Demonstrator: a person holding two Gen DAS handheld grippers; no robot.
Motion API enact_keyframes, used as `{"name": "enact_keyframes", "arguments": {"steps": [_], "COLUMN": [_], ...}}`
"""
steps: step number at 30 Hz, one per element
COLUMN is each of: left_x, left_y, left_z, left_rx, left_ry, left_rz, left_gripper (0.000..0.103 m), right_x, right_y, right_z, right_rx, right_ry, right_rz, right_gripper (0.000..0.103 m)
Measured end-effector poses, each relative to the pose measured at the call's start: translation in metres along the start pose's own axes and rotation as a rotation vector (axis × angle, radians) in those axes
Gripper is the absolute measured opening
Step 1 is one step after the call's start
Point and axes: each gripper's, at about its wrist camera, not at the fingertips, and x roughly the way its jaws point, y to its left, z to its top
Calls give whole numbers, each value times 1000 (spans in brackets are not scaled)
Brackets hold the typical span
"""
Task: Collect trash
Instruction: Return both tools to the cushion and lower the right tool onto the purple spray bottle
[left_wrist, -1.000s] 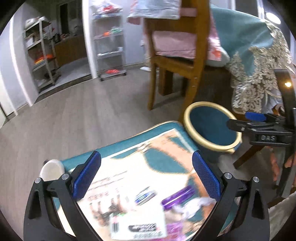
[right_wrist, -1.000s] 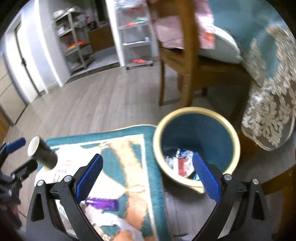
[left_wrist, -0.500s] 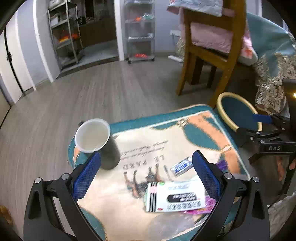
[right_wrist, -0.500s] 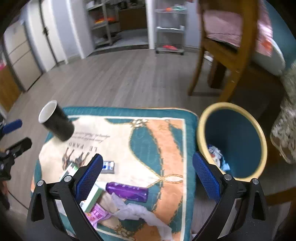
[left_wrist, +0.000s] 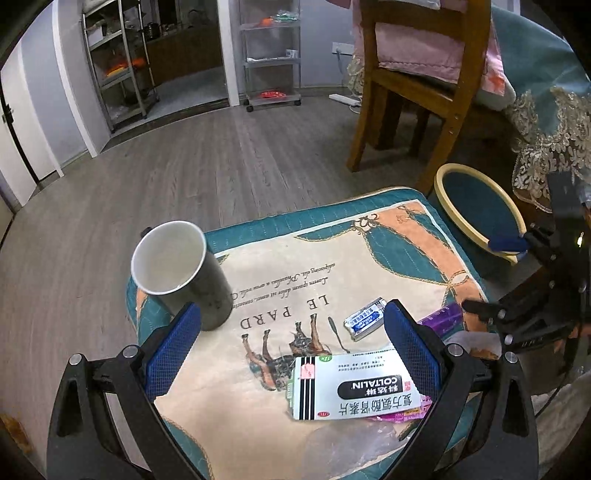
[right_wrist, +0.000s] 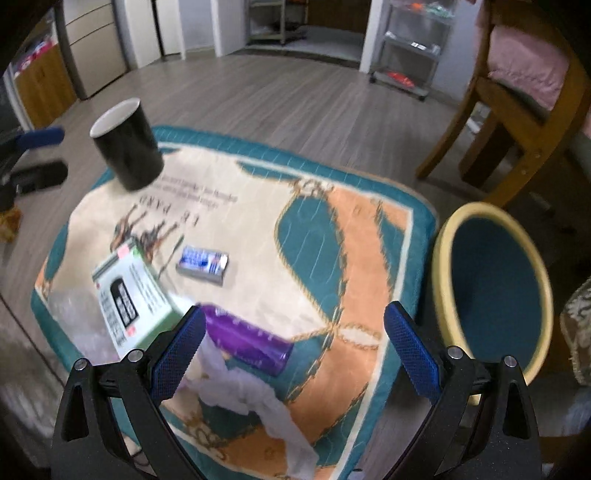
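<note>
The box (left_wrist: 354, 391) reads COLTALIN and the cloth (left_wrist: 332, 266) says LE PARD. Left tool (left_wrist: 291, 347) hovers wide open, empty, box low between its fingers, cup (left_wrist: 181, 269) at left. Right tool (right_wrist: 293, 350) also gapes empty over the purple wrapper (right_wrist: 247, 339); bin (right_wrist: 495, 295) at right.

Left gripper (left_wrist: 291, 345) gapes over medicine box (left_wrist: 354, 389) (cup (left_wrist: 181, 269) beside)

Left gripper (left_wrist: 291, 345), black branching frame fitted with blue cross-hatched finger pads (left_wrist: 171, 349), silver screw heads set at 8 and 4 o'clock, right gripper (right_wrist: 293, 349) built identically, same blue pads (right_wrist: 412, 349), black struts, silver screws.
</note>
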Motion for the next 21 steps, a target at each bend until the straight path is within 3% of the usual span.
{"name": "enact_keyframes", "arguments": {"steps": [7,16,19,21], "left_x": [13,27,32,35], "left_y": [-8,-11,-11,-11], "left_z": [7,7,7,6], "left_rx": [-7,-4,-10,-10], "left_ry": [26,60,71,78], "left_rz": [-6,-8,-10,-10], "left_gripper": [97,97,97,97], "right_x": [27,54,61,63], "right_y": [13,30,38,42], "right_z": [-14,-20,-21,-21], "right_rx": [-106,-228,-276,-294], "right_ry": [55,110,108,106], "right_rz": [36,-20,-68,-66], "right_gripper": [96,96,94,86]}}
